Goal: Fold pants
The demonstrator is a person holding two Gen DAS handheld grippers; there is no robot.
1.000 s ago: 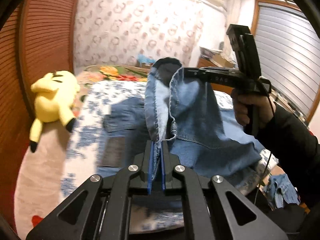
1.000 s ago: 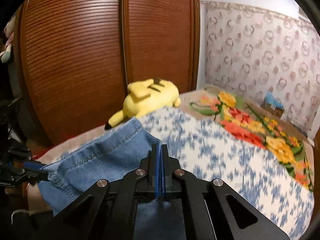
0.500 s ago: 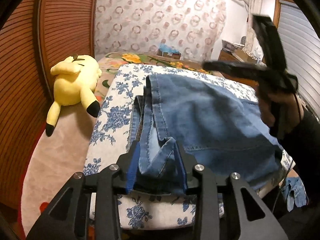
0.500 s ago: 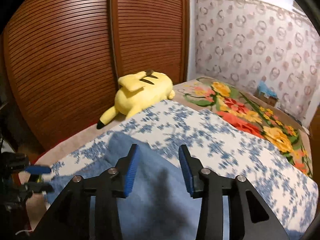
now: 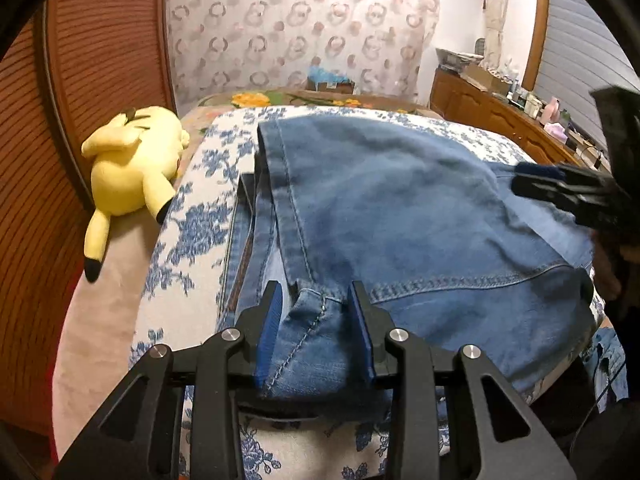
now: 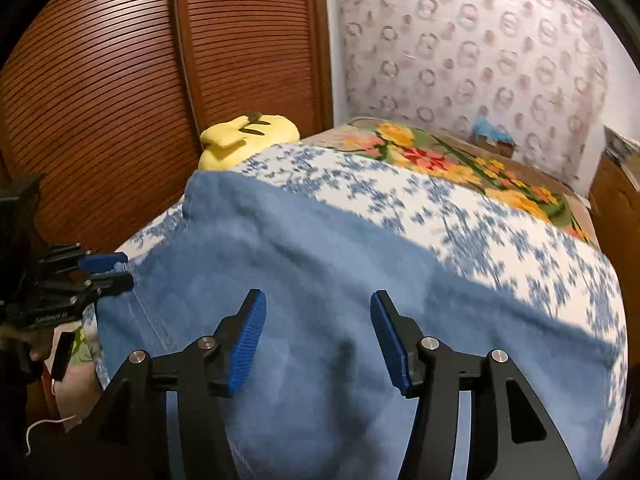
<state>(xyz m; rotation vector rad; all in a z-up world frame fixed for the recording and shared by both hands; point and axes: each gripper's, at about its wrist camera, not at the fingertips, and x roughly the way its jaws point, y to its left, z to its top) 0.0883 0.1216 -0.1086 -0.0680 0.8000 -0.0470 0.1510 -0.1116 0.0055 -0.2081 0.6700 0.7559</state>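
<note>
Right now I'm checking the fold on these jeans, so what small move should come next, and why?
Probably draw the left gripper back off the jeans. Its jaws, just opened, stand apart with a denim corner loose between them; the right gripper has just opened too, and the folded jeans lie on the bed.

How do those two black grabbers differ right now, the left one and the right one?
The left gripper has a bunched corner of the jeans between its narrowly parted jaws; the right gripper has wider jaws with nothing between them, only flat denim beneath. Both have just been opening, and both have blue pads.
</note>
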